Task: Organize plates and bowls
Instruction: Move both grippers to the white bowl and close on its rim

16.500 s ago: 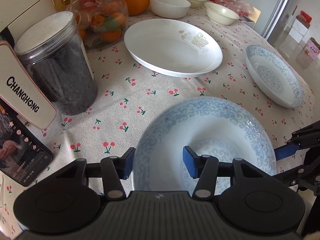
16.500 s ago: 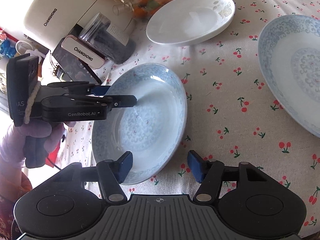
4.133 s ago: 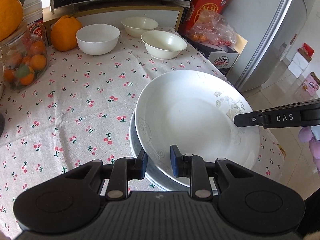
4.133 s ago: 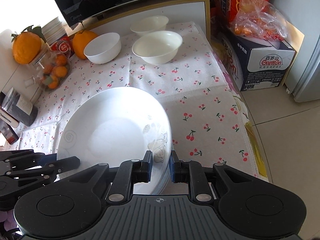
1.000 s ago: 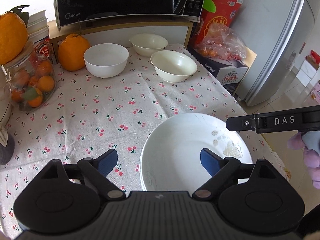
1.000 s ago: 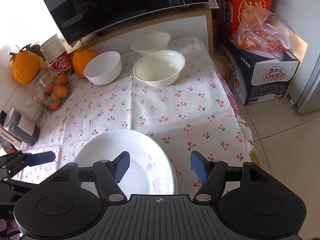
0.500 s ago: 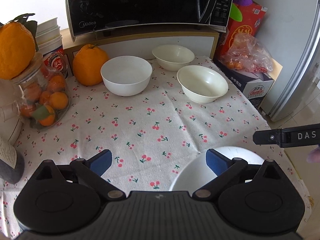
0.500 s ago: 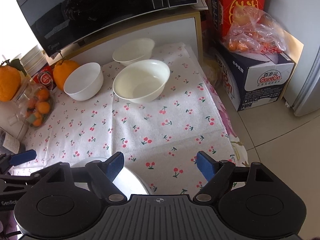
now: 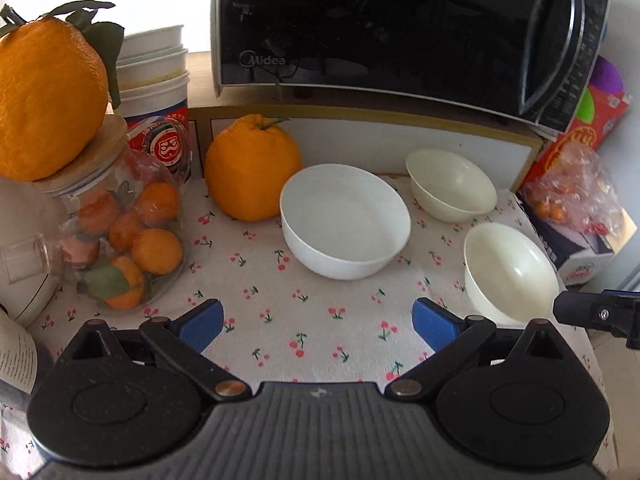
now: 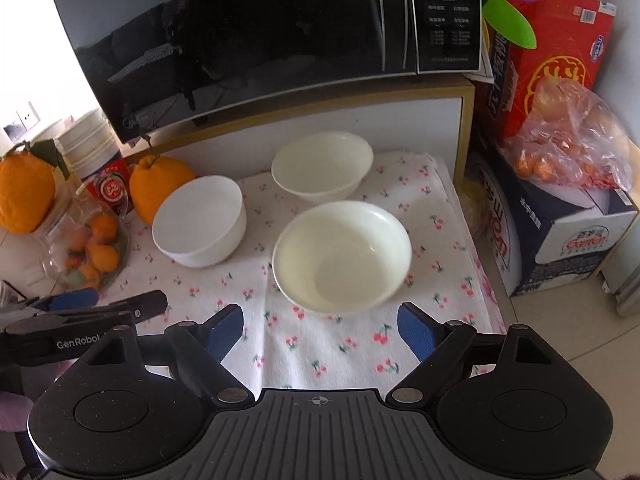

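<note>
Glossy ceramic bowls [image 10: 342, 254], matt cloth tablecloth [image 10: 320, 344]

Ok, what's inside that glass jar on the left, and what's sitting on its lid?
The glass jar holds small oranges and a green leaf; the far side of its contents is hidden. A big orange citrus fruit rests on its wooden lid.

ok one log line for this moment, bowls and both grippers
left gripper: open, empty | right gripper: opening, empty | white bowl, near cream bowl, far cream bowl: apart on cloth, unstacked

Three bowls [image 9: 346, 226], apparently two large oranges [image 9: 252, 168].
</note>
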Demonstrator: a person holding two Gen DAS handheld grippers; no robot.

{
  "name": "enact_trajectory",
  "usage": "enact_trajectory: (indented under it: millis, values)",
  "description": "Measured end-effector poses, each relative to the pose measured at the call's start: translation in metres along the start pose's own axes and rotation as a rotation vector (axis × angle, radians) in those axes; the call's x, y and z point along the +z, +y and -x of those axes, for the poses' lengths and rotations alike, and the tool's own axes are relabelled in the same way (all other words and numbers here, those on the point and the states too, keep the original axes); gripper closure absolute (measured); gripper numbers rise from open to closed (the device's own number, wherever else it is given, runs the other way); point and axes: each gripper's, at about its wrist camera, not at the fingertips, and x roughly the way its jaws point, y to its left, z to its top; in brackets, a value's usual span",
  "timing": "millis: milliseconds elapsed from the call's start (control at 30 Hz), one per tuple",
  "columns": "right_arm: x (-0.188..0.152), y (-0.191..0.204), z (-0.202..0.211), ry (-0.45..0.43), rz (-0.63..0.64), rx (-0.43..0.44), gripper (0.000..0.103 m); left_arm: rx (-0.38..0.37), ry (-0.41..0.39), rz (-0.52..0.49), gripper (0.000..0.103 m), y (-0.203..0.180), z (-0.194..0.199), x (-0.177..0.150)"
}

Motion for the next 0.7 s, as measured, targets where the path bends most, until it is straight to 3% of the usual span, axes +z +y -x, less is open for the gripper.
enact_trajectory:
  millis: [233, 333, 433, 600, 700]
  values:
    - [0.033, 0.010, -0.035, -0.073, -0.106, 0.105, 0.017, 0.010, -0.026, 0.127, 0.006, 0.017, -0.018, 0.014]
    - [0.042, 0.017, -0.044, -0.129, -0.143, 0.167, 0.017, -0.003, -0.035, 0.191, 0.011, 0.022, -0.021, 0.020]
    - [0.046, 0.023, -0.063, -0.113, -0.205, 0.203, 0.017, -0.009, -0.050, 0.217, 0.019, 0.024, -0.022, 0.022]
    - [0.044, 0.037, -0.082, -0.117, -0.249, 0.230, 0.017, -0.022, -0.061, 0.236, 0.048, 0.030, -0.028, 0.019]
    - [0.042, 0.047, -0.086, -0.136, -0.235, 0.228, 0.020, -0.050, -0.045, 0.250, 0.059, 0.034, -0.033, 0.018]
